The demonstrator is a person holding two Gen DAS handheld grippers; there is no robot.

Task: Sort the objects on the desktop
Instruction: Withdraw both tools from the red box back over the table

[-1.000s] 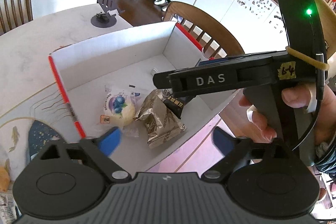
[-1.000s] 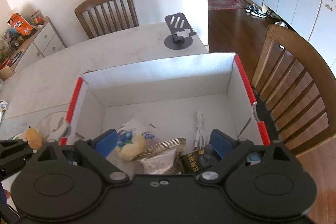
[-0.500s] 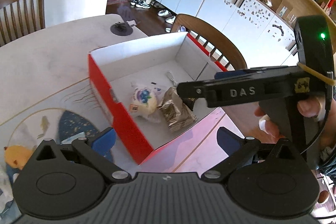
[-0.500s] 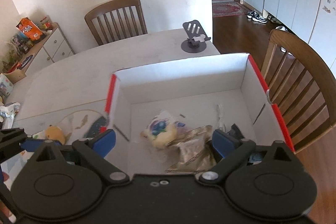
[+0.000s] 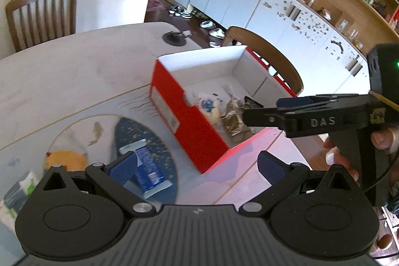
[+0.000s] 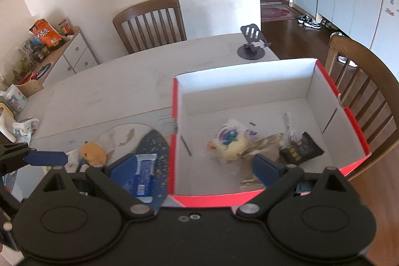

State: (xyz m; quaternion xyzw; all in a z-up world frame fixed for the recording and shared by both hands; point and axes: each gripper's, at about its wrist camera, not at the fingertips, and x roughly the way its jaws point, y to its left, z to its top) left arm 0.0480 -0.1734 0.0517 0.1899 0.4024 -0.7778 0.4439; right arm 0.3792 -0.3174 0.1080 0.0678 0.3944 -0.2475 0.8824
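We see the blue packet [image 5: 147,172] lying flat on the dark blue mat [image 5: 159,141], just ahead of our left gripper [image 5: 197,166] and beside its left fingertip; its long axis runs roughly along the fingers, leaning a little to the left as it goes away from us. From the right gripper [image 6: 193,167] the same blue packet [image 6: 143,176] sits by the left fingertip, long axis pointing forward. Both pairs of fingers stand wide apart with nothing between them.

The red box [image 5: 189,121] lies ahead and slightly right of the left gripper, open at the top, its long side running away from us. Inside it we count a round bun in a clear wrapper [image 6: 228,142], a crumpled silver foil bag [image 5: 235,122], a black sachet [image 6: 300,148] and a white cable [image 6: 289,125] towards the far right.

The right wrist view alone shows the black sachet whole and the cable clearly, plus the left gripper's blue fingertip [image 6: 46,158] coming in at the left. The left wrist view alone shows the right gripper from the side and the hand [image 5: 384,141] gripping its handle. An orange plush toy [image 6: 93,153] lies to the left of the packet.
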